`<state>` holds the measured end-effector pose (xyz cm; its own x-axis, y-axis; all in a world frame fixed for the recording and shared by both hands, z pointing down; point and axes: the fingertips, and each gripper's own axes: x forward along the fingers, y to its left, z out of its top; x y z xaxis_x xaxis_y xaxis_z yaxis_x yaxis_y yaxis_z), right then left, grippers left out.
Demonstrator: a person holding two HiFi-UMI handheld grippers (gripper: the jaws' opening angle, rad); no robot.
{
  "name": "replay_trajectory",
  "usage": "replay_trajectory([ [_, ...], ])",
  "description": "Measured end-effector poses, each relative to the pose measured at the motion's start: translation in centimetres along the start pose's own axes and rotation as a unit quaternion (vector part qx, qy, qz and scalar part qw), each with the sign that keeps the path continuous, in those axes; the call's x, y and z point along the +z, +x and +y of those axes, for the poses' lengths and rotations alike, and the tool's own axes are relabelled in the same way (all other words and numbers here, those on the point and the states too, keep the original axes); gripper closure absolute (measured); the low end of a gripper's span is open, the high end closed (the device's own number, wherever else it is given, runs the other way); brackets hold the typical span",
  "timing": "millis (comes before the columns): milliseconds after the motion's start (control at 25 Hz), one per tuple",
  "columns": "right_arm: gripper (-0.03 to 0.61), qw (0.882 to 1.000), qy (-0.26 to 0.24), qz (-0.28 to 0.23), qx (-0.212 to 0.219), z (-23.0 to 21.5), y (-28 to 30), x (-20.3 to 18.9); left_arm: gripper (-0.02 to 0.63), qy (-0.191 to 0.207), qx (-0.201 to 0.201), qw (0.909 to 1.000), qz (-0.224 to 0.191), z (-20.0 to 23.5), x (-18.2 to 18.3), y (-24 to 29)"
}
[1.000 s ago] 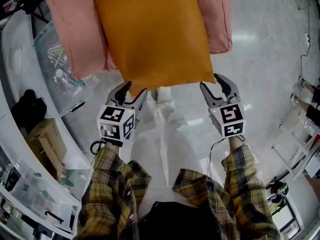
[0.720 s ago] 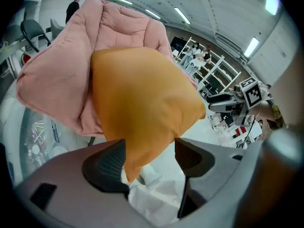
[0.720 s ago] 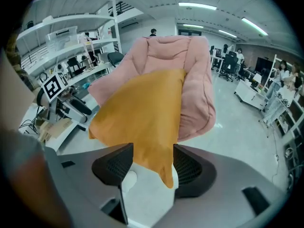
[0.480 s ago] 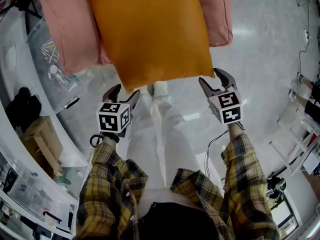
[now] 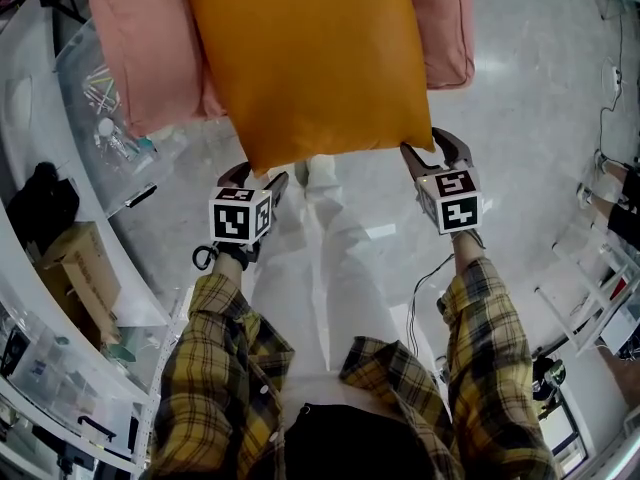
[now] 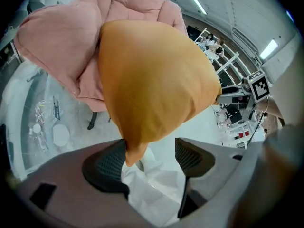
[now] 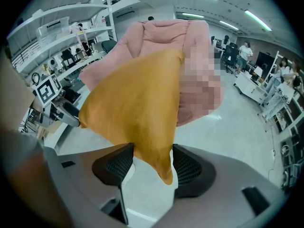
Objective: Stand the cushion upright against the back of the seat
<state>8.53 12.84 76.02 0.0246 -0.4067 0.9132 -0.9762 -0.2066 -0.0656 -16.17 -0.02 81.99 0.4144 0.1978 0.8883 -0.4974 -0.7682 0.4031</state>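
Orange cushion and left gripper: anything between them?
Nothing. In the left gripper view the orange cushion has its corner hanging between the left gripper fingers, which have just been opening; it touches only one.

left gripper [image 5: 258, 176] and right gripper [image 5: 425, 146] point steeply down, jaws wide, just opened, a cushion [image 5: 300, 58] corner loose between each.

Matt cloth cushion [image 5: 300, 63], glossy floor [image 5: 530, 118]
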Motion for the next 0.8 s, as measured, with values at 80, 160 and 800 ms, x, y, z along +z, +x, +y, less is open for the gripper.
replay_trajectory([
  [80,0.33,1.0,0.003,0.001,0.0,0.0,0.1,0.1,0.296,-0.005,-0.001,1.0,0.0,-0.2,0.1,0.3],
  [160,0.33,1.0,0.008,0.0,0.0,0.1,0.2,0.2,0.297,-0.014,-0.002,0.9999,-0.005,-0.3,0.3,0.4],
  [800,0.513,0.999,-0.019,-0.028,0.01,1.4,-0.4,1.8,0.564,-0.013,0.039,0.9985,-0.037,-0.1,2.3,-1.3],
])
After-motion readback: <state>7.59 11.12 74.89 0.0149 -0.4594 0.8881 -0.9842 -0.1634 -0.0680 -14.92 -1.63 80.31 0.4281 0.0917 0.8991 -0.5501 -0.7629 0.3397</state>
